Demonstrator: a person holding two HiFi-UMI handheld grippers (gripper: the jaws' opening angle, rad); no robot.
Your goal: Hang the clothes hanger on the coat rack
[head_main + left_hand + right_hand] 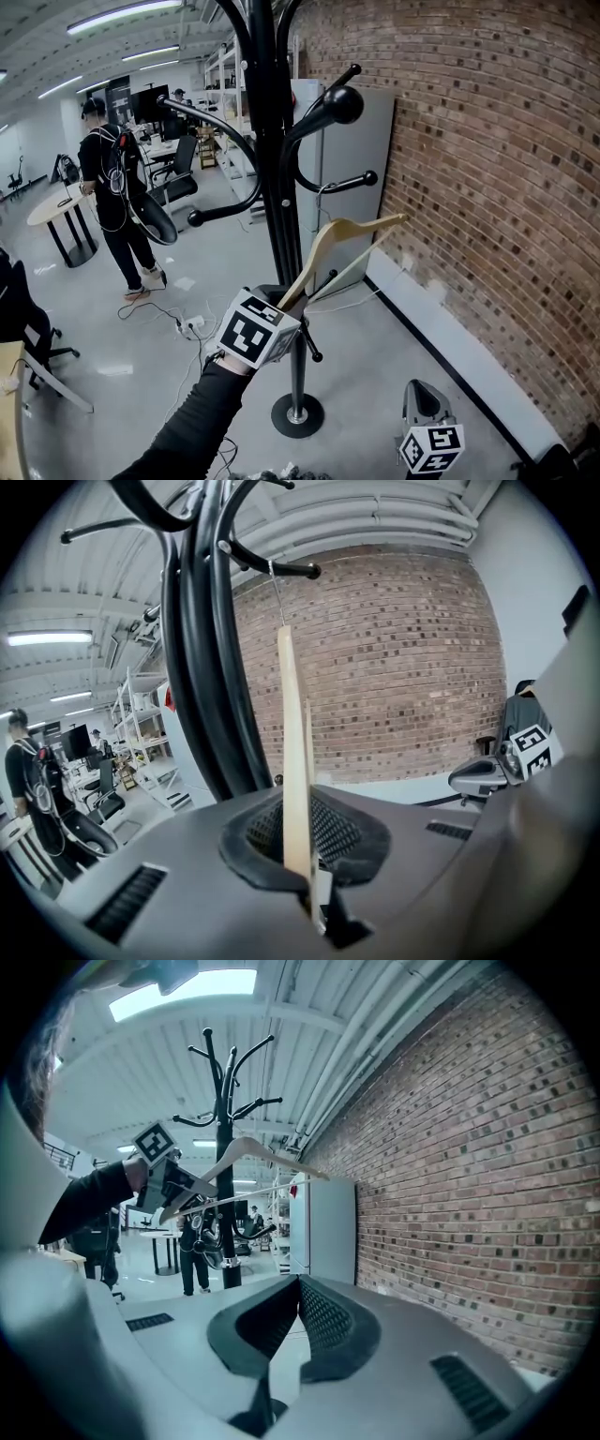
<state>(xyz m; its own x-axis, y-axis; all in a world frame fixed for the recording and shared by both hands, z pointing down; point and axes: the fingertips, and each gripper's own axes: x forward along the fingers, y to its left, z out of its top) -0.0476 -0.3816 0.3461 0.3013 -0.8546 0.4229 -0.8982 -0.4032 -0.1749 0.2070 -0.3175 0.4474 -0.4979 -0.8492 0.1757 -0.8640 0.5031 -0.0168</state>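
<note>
A pale wooden clothes hanger (349, 240) is clamped at one end in my left gripper (286, 302), which is shut on it. It lies against the black coat rack (274, 159). In the left gripper view the hanger (292, 742) rises edge-on from the jaws, and its metal hook (277, 585) sits over a short rack peg (281, 569). My right gripper (424, 398) is low at the right, apart from the rack, shut with nothing in it. From the right gripper view (298, 1288) the hanger (246, 1147) and the left gripper (178, 1190) show beside the rack (225, 1147).
A brick wall (487, 187) runs along the right, with a white cabinet (361, 150) behind the rack. The rack's round base (297, 414) stands on the grey floor. A person (117, 202), a round table (58, 208), office chairs and floor cables (183, 323) are to the left.
</note>
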